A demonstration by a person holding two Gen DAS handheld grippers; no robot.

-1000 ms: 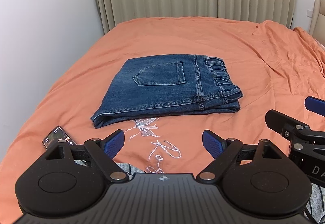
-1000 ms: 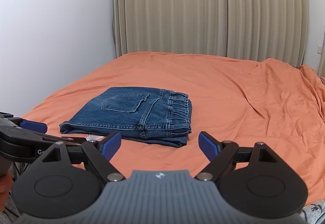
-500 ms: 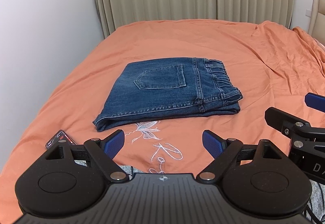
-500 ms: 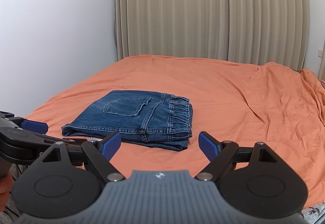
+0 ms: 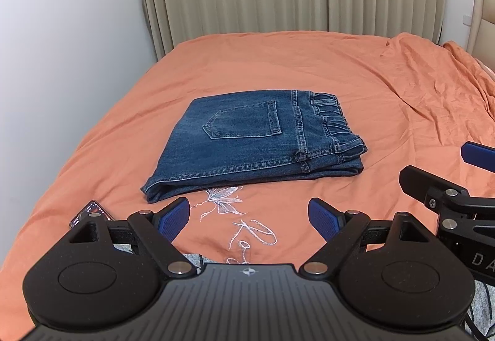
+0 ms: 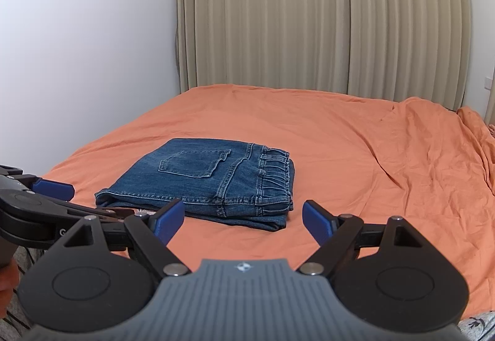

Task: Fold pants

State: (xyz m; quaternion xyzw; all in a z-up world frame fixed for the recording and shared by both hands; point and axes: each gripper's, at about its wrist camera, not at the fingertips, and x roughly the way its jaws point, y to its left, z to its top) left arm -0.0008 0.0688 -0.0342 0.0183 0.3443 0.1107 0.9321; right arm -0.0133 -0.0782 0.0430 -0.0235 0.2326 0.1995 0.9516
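On the orange bed (image 5: 355,69), folded jeans (image 5: 247,143) lie flat; left gripper (image 5: 249,219) and right gripper (image 6: 243,219) hover nearby, jaws spread and empty, beside what looks like a phone (image 5: 89,212).

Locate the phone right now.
Left wrist view, lower left: the phone lies on the orange sheet, near the folded jeans' left corner, beside the left gripper.

Phone (image 5: 89,212) partly behind left gripper (image 5: 249,219)
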